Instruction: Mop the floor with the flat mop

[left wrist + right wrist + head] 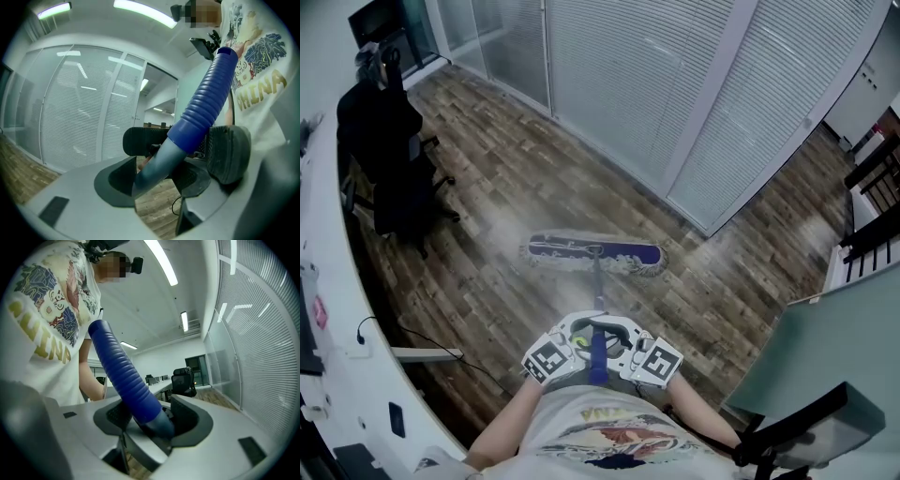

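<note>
Mop (592,253) lies flat on the floor (487,187) ahead of me; I judge a stroke is under way. My left claw (180,154) and right claw (150,420) both clamp its handle (598,352). Next I'd sweep sideways, keeping it pressed flat.

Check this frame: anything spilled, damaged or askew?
Nothing damaged or spilled. Flat mop head lies flat on the wood floor, handle held by left tongs and right tongs. One note: a loose black cable trails across the floor by the desk, possibly in the mop's path.
</note>
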